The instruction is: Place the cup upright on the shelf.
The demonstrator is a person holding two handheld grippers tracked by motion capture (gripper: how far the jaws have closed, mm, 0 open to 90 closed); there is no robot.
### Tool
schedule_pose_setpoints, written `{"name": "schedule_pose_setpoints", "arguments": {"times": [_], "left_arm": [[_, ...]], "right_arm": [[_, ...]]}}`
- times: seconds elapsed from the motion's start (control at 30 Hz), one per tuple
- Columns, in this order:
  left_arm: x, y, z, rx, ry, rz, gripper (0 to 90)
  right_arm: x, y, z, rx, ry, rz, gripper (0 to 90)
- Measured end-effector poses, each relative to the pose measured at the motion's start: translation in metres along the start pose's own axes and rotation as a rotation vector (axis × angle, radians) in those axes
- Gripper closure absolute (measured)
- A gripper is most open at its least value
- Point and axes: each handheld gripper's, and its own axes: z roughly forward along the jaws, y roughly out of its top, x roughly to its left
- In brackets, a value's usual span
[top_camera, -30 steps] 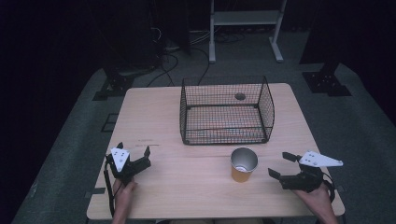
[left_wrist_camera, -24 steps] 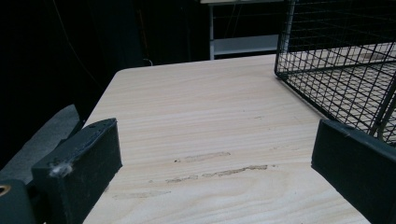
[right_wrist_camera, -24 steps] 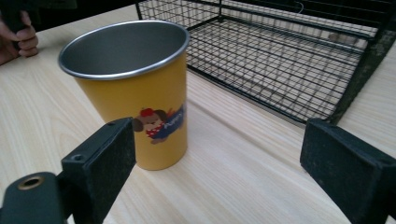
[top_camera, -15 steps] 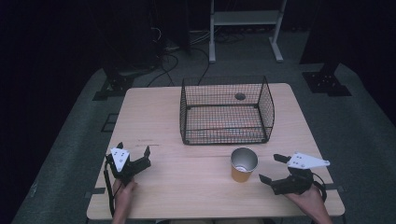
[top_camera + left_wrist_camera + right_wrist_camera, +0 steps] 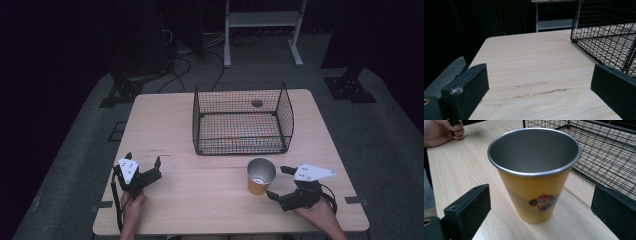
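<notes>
An upright yellow cup (image 5: 261, 176) with a metal rim and a small cartoon print (image 5: 534, 177) stands on the wooden table (image 5: 200, 200), in front of the basket. My right gripper (image 5: 276, 182) is just to the cup's right, open, its jaws pointing at the cup. In the right gripper view, the cup stands just ahead of the two black pads (image 5: 469, 205), and my right gripper (image 5: 541, 202) is not touching it. My left gripper (image 5: 144, 160) rests open on the table at the front left; between its pads (image 5: 466, 87) is bare wood.
A black wire basket (image 5: 242, 120) sits at the back middle of the table, with its corner (image 5: 609, 32) ahead and right of the left gripper. The person's left hand (image 5: 441, 131) lies beyond the cup. A white shelf frame (image 5: 262, 20) stands on the floor behind.
My right gripper has slid left across the table toward the cup, ending close beside it. The left gripper and the cup have stayed still.
</notes>
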Motion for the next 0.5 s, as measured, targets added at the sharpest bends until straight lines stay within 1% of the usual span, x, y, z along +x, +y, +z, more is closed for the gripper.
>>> {"name": "schedule_pose_setpoints", "arguments": {"times": [0.03,0.07,0.2,0.33,0.5], "left_arm": [[0.0,0.0,0.0,0.0,0.0,0.0,0.8],[0.0,0.0,0.0,0.0,0.001,-0.001,0.8],[0.0,0.0,0.0,0.001,0.0,-0.001,0.8],[0.0,0.0,0.0,0.0,0.0,-0.001,0.8],[0.0,0.0,0.0,-0.001,0.0,-0.001,0.8]], "right_arm": [[0.0,0.0,0.0,0.0,0.0,0.0,1.9],[0.001,0.002,0.004,0.008,-0.006,-0.007,1.9],[0.004,0.005,0.01,0.018,0.0,-0.021,1.9],[0.004,0.008,0.017,0.031,-0.005,-0.019,1.9],[0.005,0.013,0.023,0.028,0.006,-0.024,1.9]]}}
